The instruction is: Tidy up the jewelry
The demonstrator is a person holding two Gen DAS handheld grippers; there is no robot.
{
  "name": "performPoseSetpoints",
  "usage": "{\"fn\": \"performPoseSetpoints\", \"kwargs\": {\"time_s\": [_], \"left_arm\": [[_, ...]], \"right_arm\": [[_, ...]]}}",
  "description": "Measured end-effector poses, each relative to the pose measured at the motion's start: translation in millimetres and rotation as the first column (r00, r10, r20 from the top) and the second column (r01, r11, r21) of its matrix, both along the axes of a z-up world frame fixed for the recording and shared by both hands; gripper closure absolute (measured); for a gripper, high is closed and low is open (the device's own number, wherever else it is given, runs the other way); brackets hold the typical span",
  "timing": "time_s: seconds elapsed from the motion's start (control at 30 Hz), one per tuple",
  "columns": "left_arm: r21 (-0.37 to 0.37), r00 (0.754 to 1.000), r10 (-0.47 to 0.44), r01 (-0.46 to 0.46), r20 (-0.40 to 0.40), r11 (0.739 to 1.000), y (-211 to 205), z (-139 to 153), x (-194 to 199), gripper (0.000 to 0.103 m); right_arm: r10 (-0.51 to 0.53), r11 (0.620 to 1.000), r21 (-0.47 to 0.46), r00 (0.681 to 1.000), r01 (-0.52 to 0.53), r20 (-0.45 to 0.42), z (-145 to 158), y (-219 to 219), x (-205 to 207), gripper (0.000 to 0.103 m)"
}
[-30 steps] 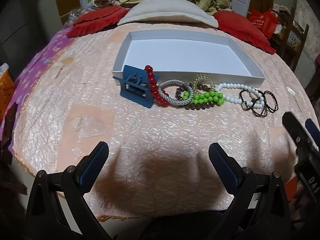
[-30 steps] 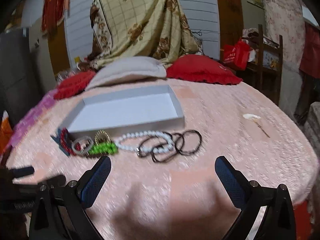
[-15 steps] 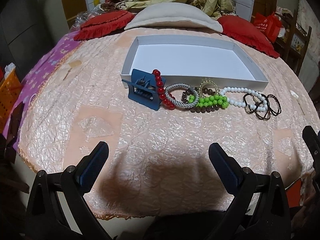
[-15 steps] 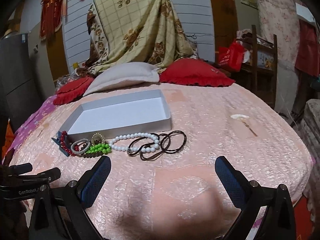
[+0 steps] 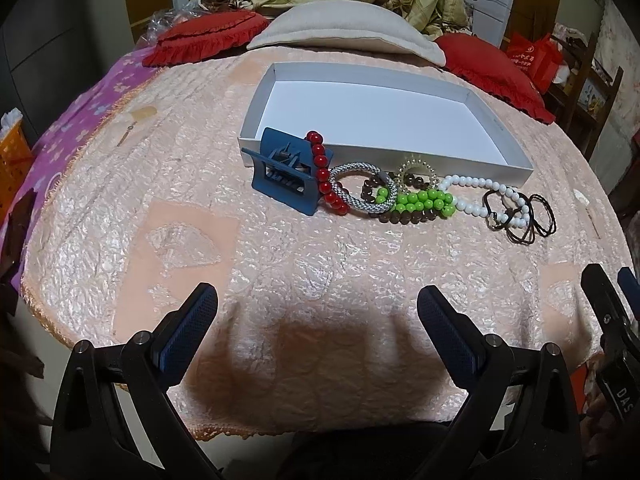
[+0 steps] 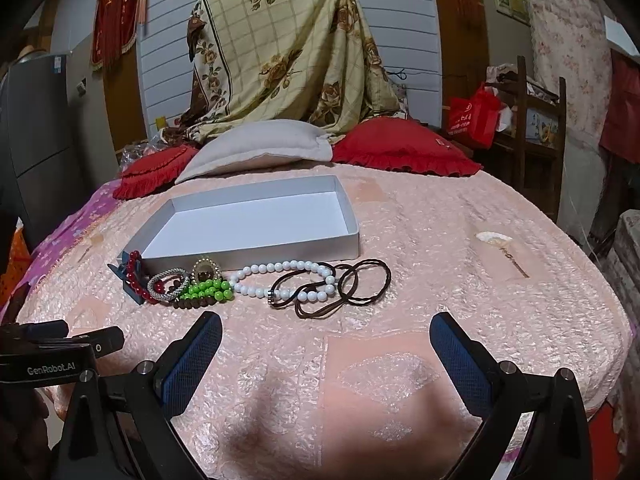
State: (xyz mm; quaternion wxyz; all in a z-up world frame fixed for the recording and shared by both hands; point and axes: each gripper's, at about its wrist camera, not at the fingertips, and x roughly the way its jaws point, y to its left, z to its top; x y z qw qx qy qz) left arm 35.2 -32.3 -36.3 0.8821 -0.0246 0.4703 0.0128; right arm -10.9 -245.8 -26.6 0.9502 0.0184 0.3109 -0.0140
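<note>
1. While both of your grippers hang low in their frames with nothing taken up, the bed [image 5: 168, 208] fills most of each view, its peach quilt serving as the work surface.
2. At upper centre of both views lies the white tray [image 5: 504, 160], shallow and empty. I judge it to be where the pieces belong, since the whole jewelry row lies just in front of its near wall.
3. Your left gripper [image 5: 316, 320] sits at the bottom of its frame, jaws spread wide and empty, well apart from the row. Your right gripper [image 6: 326, 346] is the same: wide apart, holding nothing, low in its frame.
4. The blue clip [image 5: 286, 176] stands at the left end of the row, against the tray's near corner.
5. The white beads [image 6: 280, 276] run along the middle right of the row, with the dark cords [image 6: 356, 288] looped over their right end. Those may drag along if you lift either.
6. The red beads [image 5: 324, 178] lean on the clip, and the silver bangle [image 5: 360, 190] lies just right of them.
7. The green beads [image 5: 420, 202] overlap a brown strand [image 5: 404, 219], and a small gold ring [image 5: 416, 166] sits behind them near the tray wall.
8. Because the pieces overlap, I would start at an outer end.
</note>
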Motion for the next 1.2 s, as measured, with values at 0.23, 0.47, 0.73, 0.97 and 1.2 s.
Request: {"fn": "performPoseSetpoints", "kwargs": {"time_s": [0.23,0.47,0.73,0.97,1.2], "left_arm": [[-0.005,1.0,0.001,-0.001,0.001,1.0,1.5,0.1,0.0,0.002],[0.006,1.0,0.007,-0.007,0.008,1.0,2.9,1.0,-0.5,0.002],[0.024,1.0,0.013,-0.013,0.009,1.0,2.1,0.6,0.5,0.002],[0.017,1.0,0.014,-0.014,0.006,1.0,3.4,0.0,1.0,0.002],[-0.105,0.998,-0.052,0.055,0.035,0.993,22.1,3.5,10.0,0.002]], "right_arm": [[0.0,1.0,0.006,1.0,0.0,0.001,1.1,3.6,1.5,0.0],[-0.004,1.0,0.012,1.0,0.004,0.0,0.2,2.0,-0.6,0.0],[0.0,1.0,0.009,1.0,0.0,0.002,2.0,0.3,-3.1,0.0],[-0.024,1.0,0.019,1.0,0.024,-0.015,-1.2,-6.5,-2.5,0.0],[-0.021,0.997,0.071,0.999,0.024,-0.037,-3.1,-20.1,-0.6,0.0]]}}
